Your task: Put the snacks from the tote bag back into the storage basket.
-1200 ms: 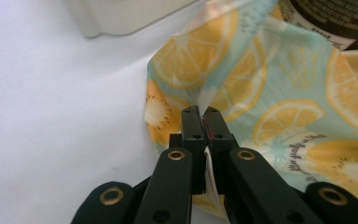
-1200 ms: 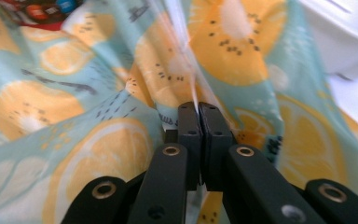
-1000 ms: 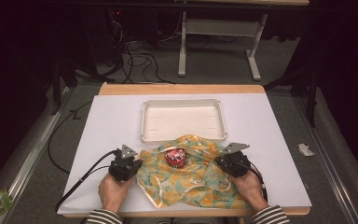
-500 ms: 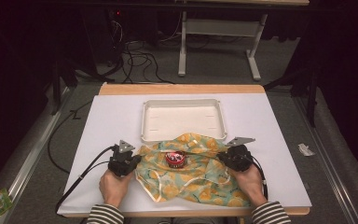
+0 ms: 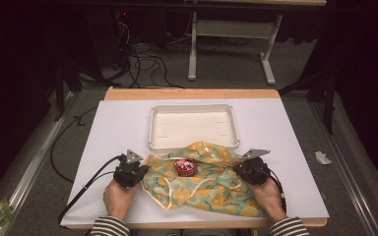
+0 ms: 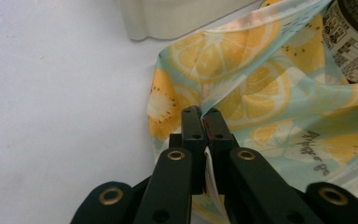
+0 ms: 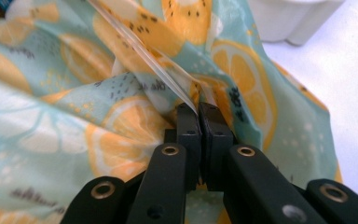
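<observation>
A lemon-print cloth bag lies spread on the white table near its front edge, with a small round red-lidded tin resting on it. My left gripper is shut on the bag's left edge, the thin fabric pinched between its black jaws. At the bag's right side my right gripper is shut on the fabric and a clear strap. In the left gripper view the tin's printed side stands at the upper right. A hand holds each gripper from below.
A shallow white tray stands just beyond the bag, its front rim touching the fabric; its corner appears in the left gripper view, and the tray corner in the right gripper view. Black cables trail off the table's left front. Table legs and wires are on the floor behind.
The right gripper has shifted slightly outward and up with the bag's edge, stretching the fabric a little. The left gripper has stayed put.
</observation>
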{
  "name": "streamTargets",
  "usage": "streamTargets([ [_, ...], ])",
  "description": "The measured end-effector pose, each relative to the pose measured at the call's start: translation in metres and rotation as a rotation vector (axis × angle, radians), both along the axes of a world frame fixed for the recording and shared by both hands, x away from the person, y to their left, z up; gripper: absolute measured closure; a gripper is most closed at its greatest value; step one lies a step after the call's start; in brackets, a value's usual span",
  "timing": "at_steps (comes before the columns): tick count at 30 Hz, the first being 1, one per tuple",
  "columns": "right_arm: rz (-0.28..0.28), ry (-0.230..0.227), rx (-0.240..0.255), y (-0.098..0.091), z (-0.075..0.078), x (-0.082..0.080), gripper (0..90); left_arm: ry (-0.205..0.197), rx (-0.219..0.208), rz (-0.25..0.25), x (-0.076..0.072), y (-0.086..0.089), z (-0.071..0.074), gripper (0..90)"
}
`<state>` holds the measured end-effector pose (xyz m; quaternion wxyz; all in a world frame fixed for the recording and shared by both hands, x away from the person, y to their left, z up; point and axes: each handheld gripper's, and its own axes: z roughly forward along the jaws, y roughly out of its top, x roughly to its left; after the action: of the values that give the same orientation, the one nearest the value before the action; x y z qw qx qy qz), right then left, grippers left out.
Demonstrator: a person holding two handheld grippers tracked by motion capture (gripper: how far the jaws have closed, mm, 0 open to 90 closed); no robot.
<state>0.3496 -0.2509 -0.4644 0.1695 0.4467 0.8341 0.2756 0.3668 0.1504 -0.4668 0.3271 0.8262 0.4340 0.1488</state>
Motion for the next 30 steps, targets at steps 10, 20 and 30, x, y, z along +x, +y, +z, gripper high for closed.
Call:
streamTargets([
  [10,0.004,0.007,-0.008,0.005,0.000,-0.003,90.0,0.004,-0.029,0.000,-0.009,-0.006,0.004,81.9],
  [20,0.018,0.005,-0.020,0.008,0.001,-0.002,90.0,-0.054,-0.125,0.024,-0.024,0.002,0.026,63.4],
  [30,0.012,0.008,-0.024,0.010,0.001,-0.002,90.0,0.006,-0.193,0.009,-0.024,-0.014,0.026,42.0],
])
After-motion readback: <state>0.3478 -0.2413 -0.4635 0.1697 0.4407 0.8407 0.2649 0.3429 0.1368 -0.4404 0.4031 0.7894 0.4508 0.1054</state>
